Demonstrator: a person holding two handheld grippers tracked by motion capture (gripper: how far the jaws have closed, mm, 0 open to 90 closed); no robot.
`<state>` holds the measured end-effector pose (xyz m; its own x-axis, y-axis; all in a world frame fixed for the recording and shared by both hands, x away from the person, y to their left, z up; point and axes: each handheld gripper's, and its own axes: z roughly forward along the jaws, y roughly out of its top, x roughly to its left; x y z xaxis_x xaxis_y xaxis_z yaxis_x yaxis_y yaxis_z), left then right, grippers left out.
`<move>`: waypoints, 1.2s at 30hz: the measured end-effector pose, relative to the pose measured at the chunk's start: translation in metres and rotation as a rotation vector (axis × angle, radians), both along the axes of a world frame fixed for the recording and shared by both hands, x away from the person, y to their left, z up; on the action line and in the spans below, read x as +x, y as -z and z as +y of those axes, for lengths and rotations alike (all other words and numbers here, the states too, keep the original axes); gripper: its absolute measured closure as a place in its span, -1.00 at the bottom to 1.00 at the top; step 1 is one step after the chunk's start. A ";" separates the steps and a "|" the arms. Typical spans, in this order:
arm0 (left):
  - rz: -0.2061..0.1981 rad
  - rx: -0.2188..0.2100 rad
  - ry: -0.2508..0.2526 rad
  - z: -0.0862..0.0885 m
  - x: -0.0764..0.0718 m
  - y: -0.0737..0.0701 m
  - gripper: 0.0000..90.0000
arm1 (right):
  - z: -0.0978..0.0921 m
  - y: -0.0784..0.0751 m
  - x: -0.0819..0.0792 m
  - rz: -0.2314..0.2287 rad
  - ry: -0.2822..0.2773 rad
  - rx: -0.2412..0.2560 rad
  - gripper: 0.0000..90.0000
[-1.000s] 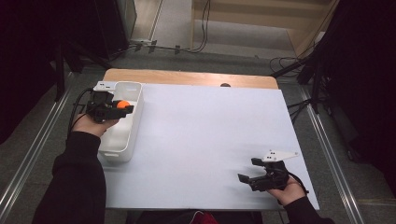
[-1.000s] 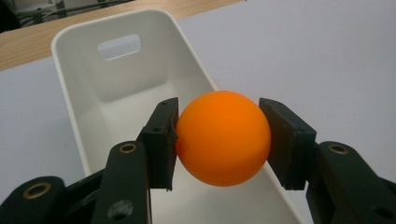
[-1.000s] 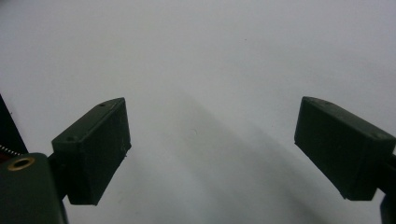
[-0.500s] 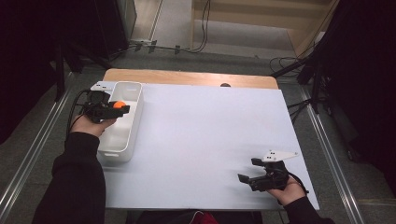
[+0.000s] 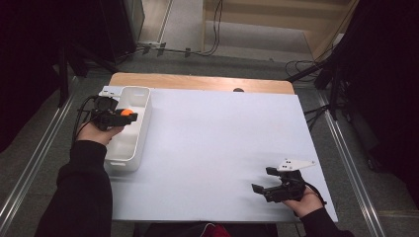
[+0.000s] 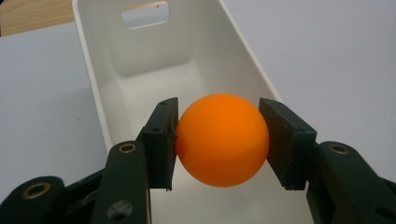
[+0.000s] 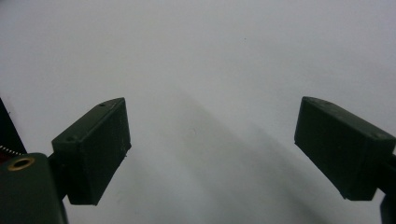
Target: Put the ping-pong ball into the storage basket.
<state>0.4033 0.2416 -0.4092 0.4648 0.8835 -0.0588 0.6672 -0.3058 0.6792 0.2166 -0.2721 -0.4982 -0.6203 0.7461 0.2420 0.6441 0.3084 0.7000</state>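
Observation:
An orange ball (image 6: 222,140) sits between the two black pads of my left gripper (image 6: 219,135), which is shut on it. In the high view the ball (image 5: 127,112) and left gripper (image 5: 118,117) hang over the far half of a long white bin (image 5: 141,106) at the table's left edge. The bin's bare inside (image 6: 154,79) lies below and beyond the ball. My right gripper (image 5: 263,180) rests low near the front right of the white table (image 5: 212,143), open. Its pads (image 7: 93,149) stand wide apart with nothing between them.
A wooden strip (image 5: 197,82) runs along the table's far edge. The bin has a handle cut-out (image 6: 142,14) in its far wall. Cables and dark stands lie on the floor beyond the table and to its right.
The left hand with the ball has shifted only very slightly over the bin. The right gripper has stayed where it was.

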 end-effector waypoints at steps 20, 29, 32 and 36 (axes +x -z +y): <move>0.003 -0.020 0.000 0.001 -0.002 -0.005 -0.26 | 0.001 0.000 0.000 0.003 -0.001 -0.003 -0.79; -0.013 -0.076 0.022 -0.005 -0.006 -0.014 -0.33 | 0.000 0.000 0.000 0.002 0.002 -0.001 -0.79; -0.024 -0.078 0.044 -0.008 -0.008 -0.015 -0.33 | 0.000 0.000 0.000 0.001 0.004 0.002 -0.79; -0.026 -0.099 0.061 -0.011 -0.009 -0.017 -0.33 | 0.000 0.000 0.000 0.003 0.002 0.000 -0.79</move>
